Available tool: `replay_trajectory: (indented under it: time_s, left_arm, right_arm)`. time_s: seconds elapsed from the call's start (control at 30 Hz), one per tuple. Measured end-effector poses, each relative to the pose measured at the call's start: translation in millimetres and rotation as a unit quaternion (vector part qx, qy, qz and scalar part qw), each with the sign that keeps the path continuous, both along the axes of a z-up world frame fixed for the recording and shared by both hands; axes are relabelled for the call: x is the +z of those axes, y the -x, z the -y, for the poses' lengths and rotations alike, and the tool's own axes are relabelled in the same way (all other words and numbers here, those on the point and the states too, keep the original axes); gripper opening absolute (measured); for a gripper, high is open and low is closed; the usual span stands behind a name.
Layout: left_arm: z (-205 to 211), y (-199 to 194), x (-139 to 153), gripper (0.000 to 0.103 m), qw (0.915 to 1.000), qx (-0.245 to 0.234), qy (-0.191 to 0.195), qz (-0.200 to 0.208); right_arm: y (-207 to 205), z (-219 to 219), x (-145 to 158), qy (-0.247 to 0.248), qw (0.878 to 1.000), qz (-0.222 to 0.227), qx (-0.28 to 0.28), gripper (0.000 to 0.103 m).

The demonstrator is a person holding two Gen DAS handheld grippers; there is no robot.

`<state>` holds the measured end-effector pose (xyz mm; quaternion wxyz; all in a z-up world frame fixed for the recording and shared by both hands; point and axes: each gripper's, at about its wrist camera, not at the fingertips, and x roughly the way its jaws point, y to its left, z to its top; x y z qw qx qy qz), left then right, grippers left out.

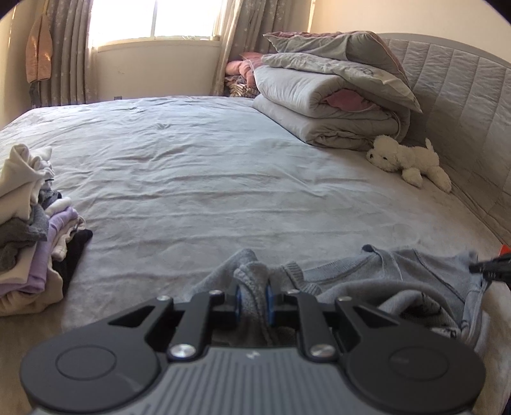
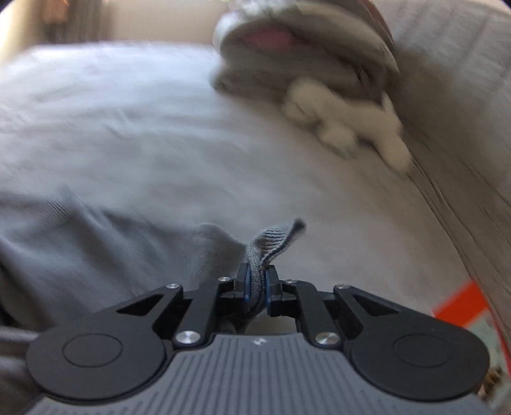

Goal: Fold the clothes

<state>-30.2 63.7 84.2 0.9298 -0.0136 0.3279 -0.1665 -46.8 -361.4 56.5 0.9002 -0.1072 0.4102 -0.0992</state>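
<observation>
Filling most of both views, one bed (image 1: 198, 166) in a pale grey sheet is lying under a bright window (image 1: 153, 19). One stack of folded quilts (image 1: 332, 92) is sitting by the headboard, one pile of folded clothes (image 1: 35, 230) at the left edge. One grey knit sweater (image 1: 399, 281) is lying crumpled on the near side. One white plush dog (image 1: 405, 159) is resting beside the quilts. The left gripper (image 1: 253, 301) is pinching a bunched fold of the sweater; the right gripper (image 2: 258, 287) is pinching its ribbed edge.

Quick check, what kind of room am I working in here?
Almost certainly a bedroom: a wide bed with a grey sheet, folded grey quilts stacked by the padded headboard, and a curtained window.
</observation>
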Motion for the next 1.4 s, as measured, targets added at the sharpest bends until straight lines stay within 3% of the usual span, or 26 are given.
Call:
replay_trajectory:
  time_s: [0.07,0.13,0.2,0.23,0.27,0.33,0.47,0.6,0.7,0.8,0.83,0.87,0.93,1.0,1.17,1.27,1.4]
  left_arm:
    - [0.2,-0.5,-1.7,0.016,0.9999,-0.007,-0.003,-0.008]
    - [0.3,-0.5,-4.3,0.017,0.9998,-0.008,-0.005,-0.015]
    - [0.2,-1.3,-6.8,0.018,0.9997,-0.007,-0.003,-0.022]
    - [0.3,-1.8,-7.9,0.019,0.9996,-0.006,-0.001,-0.026]
    - [0.2,-3.0,-8.9,0.019,0.9996,-0.006,0.001,-0.029]
    - [0.6,-4.8,-11.2,0.022,0.9993,-0.004,0.004,-0.036]
    - [2.4,-6.6,-14.5,0.038,0.9990,-0.001,0.000,-0.044]
    - [1.6,-8.5,-16.4,0.069,0.9986,-0.006,0.006,-0.053]
    - [1.7,-11.5,-19.8,0.077,0.9981,-0.004,-0.003,-0.062]
    - [6.7,-15.1,-29.1,0.077,0.9969,-0.007,-0.023,-0.075]
    - [11.4,-14.3,-31.7,0.076,0.9964,-0.014,-0.037,-0.075]
    - [16.2,-13.5,-34.3,0.076,0.9958,-0.022,-0.050,-0.074]
    - [23.4,-11.2,-37.6,0.073,0.9944,-0.036,-0.070,-0.071]
    - [28.2,-9.8,-40.5,0.053,0.9930,-0.045,-0.083,-0.072]
    - [26.3,-9.4,-34.5,0.017,0.9942,-0.034,-0.076,-0.067]
    - [20.2,-4.9,-19.6,0.016,0.9974,-0.020,-0.060,-0.034]
    - [14.3,7.0,5.8,0.015,0.9989,-0.005,-0.037,0.027]
  right_arm:
    - [-0.7,7.7,-10.2,0.006,1.000,-0.030,0.003,0.010]
    - [-1.4,3.5,-10.7,0.022,0.999,-0.028,0.020,0.012]
    - [0.2,-6.8,-0.3,0.045,0.998,0.020,0.041,0.036]
    - [2.1,-12.6,6.6,0.052,0.996,0.053,0.048,0.062]
    - [2.2,-16.8,12.0,0.049,0.994,0.075,0.058,0.074]
    - [-3.2,-22.5,17.5,0.023,0.992,0.090,0.083,0.074]
    - [-24.3,-29.8,12.5,-0.043,0.988,0.054,0.136,0.074]
    - [-41.4,-44.2,0.0,-0.067,0.985,0.011,0.156,0.074]
    - [-46.5,-45.1,-9.0,-0.082,0.986,-0.015,0.145,0.074]
    - [-45.5,-49.6,-15.3,-0.103,0.983,-0.031,0.149,0.074]
    - [-44.7,-51.6,-17.4,-0.105,0.982,-0.032,0.154,0.072]
    - [-43.8,-54.2,-18.3,-0.106,0.981,-0.033,0.162,0.056]
    - [-39.3,-61.0,-17.0,-0.106,0.978,-0.032,0.176,0.035]
    - [-36.0,-70.1,-17.4,-0.089,0.977,-0.032,0.191,0.014]
    - [-29.1,-77.9,-15.0,-0.061,0.977,-0.018,0.204,0.006]
    - [-22.6,-79.0,-6.8,-0.030,0.980,0.017,0.194,0.005]
    - [-3.9,-88.5,13.3,0.042,0.975,0.107,0.193,0.004]
